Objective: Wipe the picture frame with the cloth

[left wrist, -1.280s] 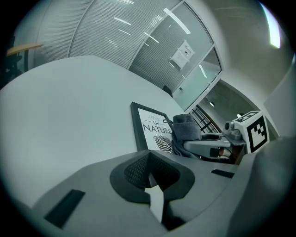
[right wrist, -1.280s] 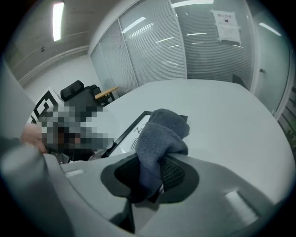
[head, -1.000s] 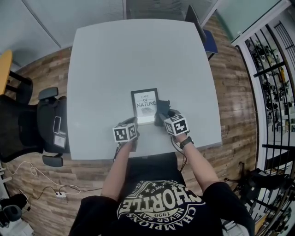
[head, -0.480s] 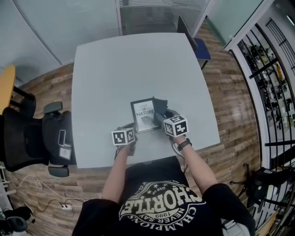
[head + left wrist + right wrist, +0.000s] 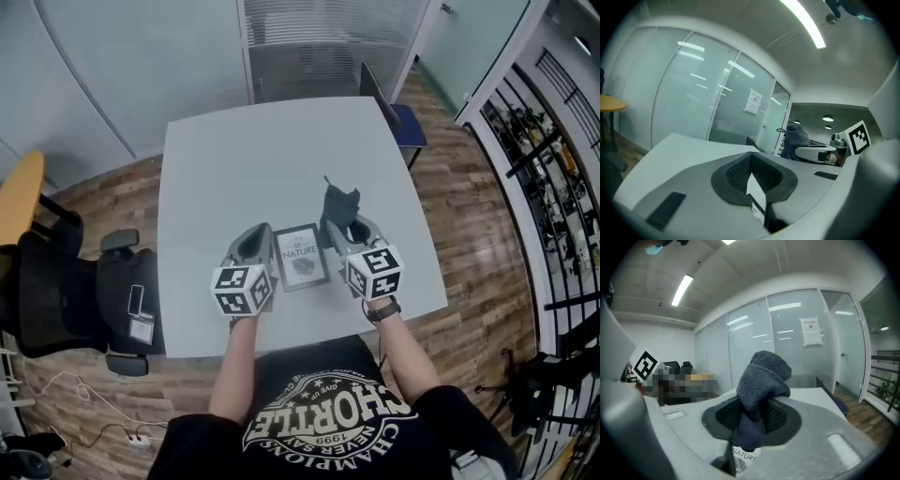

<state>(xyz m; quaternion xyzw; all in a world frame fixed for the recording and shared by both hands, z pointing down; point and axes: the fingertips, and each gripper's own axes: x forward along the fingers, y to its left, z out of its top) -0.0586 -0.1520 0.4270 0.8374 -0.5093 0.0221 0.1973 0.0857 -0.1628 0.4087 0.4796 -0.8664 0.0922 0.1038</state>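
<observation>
Slippage is threatening the picture frame (image 5: 301, 255): your left gripper (image 5: 251, 242) is pinching only its thin left edge, fingers closed tight on it, so pressing hard with the cloth (image 5: 339, 204) could twist it loose onto the worktop (image 5: 262, 150). Your right gripper (image 5: 349, 231) is clamping the bunched cloth, fingers closed on it, hovering just right of the frame. Both forearms are reaching forward, side by side, over the worktop's near edge.

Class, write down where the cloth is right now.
The cloth is clamped in the jaws of the right gripper, sticking up beyond them, just right of the picture frame in the head view, over the grey table.
</observation>
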